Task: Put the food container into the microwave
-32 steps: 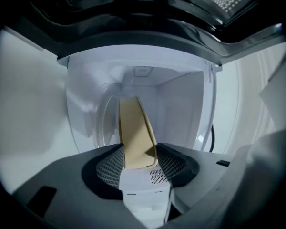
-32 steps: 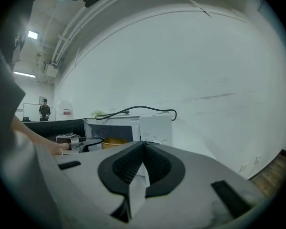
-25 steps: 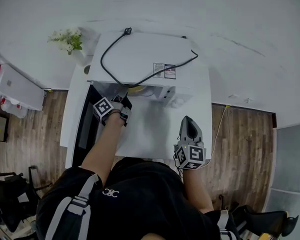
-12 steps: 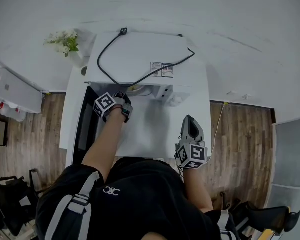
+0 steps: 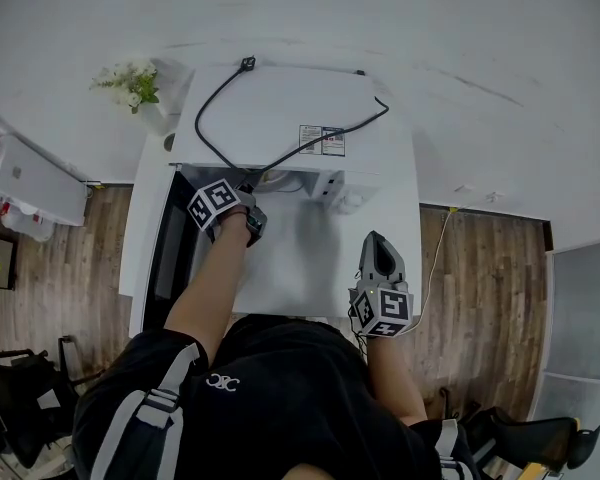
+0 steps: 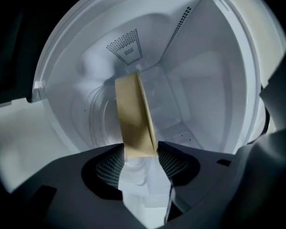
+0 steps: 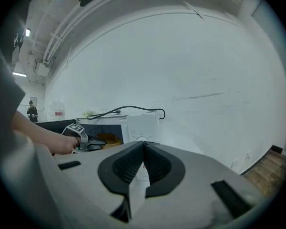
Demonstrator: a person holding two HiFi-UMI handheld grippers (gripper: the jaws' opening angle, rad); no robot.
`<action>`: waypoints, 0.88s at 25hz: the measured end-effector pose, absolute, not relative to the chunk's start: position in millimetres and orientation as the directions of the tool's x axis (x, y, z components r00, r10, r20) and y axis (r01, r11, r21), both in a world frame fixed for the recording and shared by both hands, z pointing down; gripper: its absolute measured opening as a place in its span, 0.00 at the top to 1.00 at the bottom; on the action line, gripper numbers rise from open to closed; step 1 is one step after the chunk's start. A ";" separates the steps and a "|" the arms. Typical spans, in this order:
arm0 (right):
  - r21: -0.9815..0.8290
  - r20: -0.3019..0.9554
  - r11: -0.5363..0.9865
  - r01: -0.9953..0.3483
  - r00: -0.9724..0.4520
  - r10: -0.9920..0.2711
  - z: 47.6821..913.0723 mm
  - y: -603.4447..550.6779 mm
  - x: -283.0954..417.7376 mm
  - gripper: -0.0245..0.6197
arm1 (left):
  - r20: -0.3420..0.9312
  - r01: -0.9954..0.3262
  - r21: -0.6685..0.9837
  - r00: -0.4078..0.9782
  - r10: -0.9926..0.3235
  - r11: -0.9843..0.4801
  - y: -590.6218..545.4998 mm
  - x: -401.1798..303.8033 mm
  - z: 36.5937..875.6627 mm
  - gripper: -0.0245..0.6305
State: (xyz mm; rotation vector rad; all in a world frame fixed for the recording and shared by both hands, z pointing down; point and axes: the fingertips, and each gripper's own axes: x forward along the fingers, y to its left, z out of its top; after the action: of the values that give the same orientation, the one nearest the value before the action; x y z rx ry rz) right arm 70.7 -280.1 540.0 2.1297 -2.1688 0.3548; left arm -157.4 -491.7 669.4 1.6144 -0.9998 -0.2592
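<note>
Nearest, below the person's black top point(image 5: 270, 388), the right gripper point(image 7: 143, 147) hangs over the front of the white table point(image 5: 300, 273) with its jaws pressed together on nothing (it takes no part just now). Farther out, the left gripper point(image 6: 138, 154) reaches past the dark open door point(image 5: 170, 258) into the white microwave oven point(image 5: 280, 118). Its jaws are clamped on the edge of the tan paper food container point(image 6: 133, 118), which shows edge-on inside the white cavity point(image 6: 205, 80), above the clear glass turntable point(image 6: 97, 123); whether its base touches the glass is hard to tell from this angle. The step in hand looks like the placing itself. The next move, I judge, calls for settling the container flat on the turntable, parting the jaws and drawing straight back. Beyond, a black power cord point(image 5: 230, 98) lies across the oven's top, and white flowers point(image 5: 130, 78) stand at the back left.
</note>
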 end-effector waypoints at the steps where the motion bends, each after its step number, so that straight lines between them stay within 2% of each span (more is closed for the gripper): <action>1: -0.108 0.219 0.008 -0.994 -0.031 -0.975 540.1 -280.2 71.2 0.95 | 0.361 -0.494 0.869 0.599 -0.715 0.026 -490.9 -160.1 671.1 0.62; 5: -0.115 0.220 0.011 -0.993 -0.036 -0.975 541.7 -280.5 73.3 0.95 | 0.461 -0.648 0.762 0.539 -0.704 0.003 -484.3 -169.0 676.0 0.61; 8: -0.119 0.219 0.019 -0.993 -0.045 -0.975 542.0 -280.8 73.5 0.95 | 0.504 -0.745 0.666 0.491 -0.710 -0.042 -480.6 -174.6 673.4 0.56; 15: -0.127 0.215 0.037 -0.991 -0.063 -0.975 541.3 -280.6 73.7 0.95 | 0.488 -0.822 0.552 0.453 -0.746 -0.137 -477.9 -176.8 654.3 0.55; 16: -0.129 0.212 0.038 -0.991 -0.065 -0.975 540.9 -280.7 74.2 0.95 | 0.483 -0.829 0.538 0.451 -0.751 -0.151 -476.3 -176.4 650.8 0.57; 22: -0.151 0.193 0.071 -0.986 -0.100 -0.976 539.1 -286.2 71.0 0.95 | 0.443 -0.882 0.400 0.424 -0.790 -0.249 -456.7 -174.0 622.7 0.91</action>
State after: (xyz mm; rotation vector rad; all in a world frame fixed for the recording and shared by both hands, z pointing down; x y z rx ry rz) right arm 71.0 -286.2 539.1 2.0804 -2.2691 0.3780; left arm -174.0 -456.7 622.7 2.0821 -1.4070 0.2000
